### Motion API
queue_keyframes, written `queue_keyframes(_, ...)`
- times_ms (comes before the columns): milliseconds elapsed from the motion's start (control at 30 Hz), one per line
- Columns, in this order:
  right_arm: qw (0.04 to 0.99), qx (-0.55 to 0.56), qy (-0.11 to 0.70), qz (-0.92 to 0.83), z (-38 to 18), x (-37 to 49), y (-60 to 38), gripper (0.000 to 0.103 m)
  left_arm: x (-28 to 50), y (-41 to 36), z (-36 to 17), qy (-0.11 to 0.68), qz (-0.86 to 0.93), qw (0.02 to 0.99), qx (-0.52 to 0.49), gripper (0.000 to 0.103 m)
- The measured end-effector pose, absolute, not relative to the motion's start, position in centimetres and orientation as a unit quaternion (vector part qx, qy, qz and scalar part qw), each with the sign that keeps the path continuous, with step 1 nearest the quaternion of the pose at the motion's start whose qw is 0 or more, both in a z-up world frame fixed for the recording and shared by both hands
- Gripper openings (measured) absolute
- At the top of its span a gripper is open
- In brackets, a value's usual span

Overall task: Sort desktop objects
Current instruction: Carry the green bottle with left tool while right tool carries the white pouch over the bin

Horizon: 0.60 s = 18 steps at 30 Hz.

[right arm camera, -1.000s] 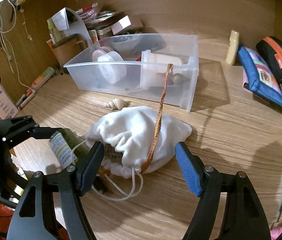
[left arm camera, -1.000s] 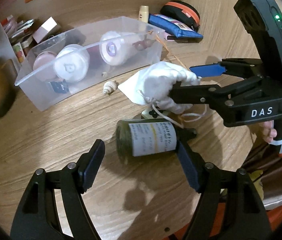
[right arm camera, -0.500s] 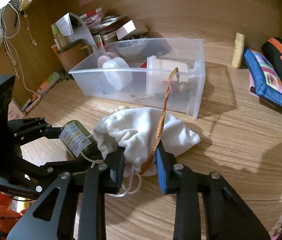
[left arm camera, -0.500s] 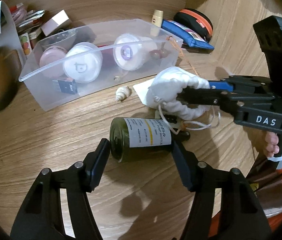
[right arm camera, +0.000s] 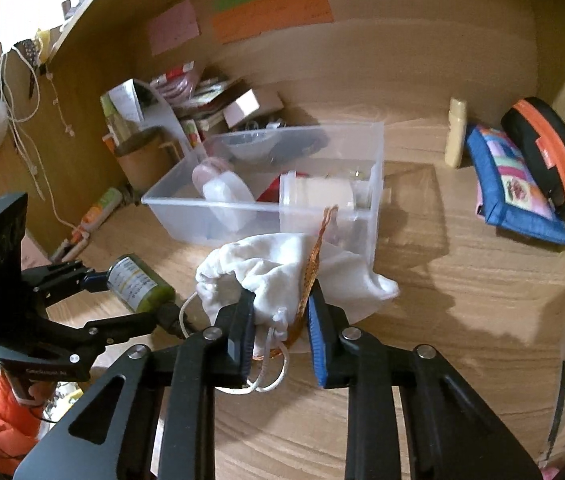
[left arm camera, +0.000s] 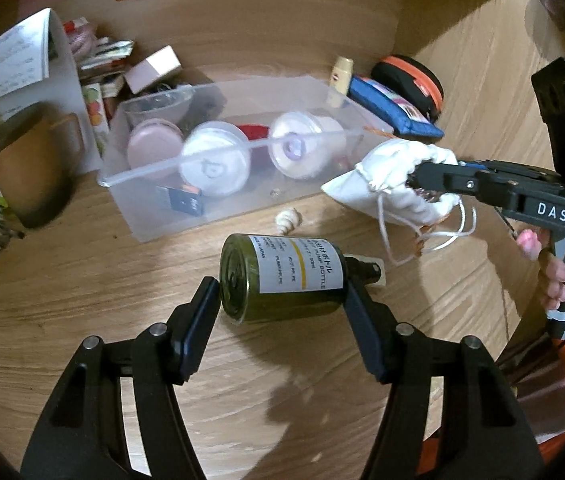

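Note:
A dark green pump bottle with a white label lies on its side on the wooden desk. My left gripper has its fingers against both ends of the bottle, shut on it; the bottle also shows in the right wrist view. My right gripper is shut on a white drawstring pouch with an orange braided cord, lifted off the desk in front of the clear plastic bin. The pouch hangs by the bin's right end in the left wrist view.
The bin holds round white and pink containers. A small shell lies before the bin. A blue pouch, an orange-black case and a small cream tube lie at the right. A brown cup and papers stand left.
My right gripper closed on the white pouch and lifted it toward the bin. My left gripper closed in around the green bottle.

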State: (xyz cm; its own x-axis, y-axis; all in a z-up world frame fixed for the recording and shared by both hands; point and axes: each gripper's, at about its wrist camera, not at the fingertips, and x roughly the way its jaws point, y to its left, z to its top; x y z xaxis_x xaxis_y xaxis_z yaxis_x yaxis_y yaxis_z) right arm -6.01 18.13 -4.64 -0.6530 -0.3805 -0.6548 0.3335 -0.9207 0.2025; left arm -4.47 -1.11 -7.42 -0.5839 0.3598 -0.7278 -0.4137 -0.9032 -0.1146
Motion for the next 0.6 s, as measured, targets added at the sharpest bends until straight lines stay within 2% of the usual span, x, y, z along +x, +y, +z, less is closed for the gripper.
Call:
queue_keyframes(367, 0.190, 0.348, -0.035, -0.917, -1.9, -8.4, 18.3, 0.017, -5.6, -4.1, -4.7, 0.004, 0.909, 0.196, -0.368, 0.063)
queue_keyframes(600, 0.188, 0.353, -0.007, -0.916, -1.4, -10.8, 16.9, 0.015, -6.9, -5.3, -3.9, -0.013, 0.916, 0.187, -0.354, 0.063)
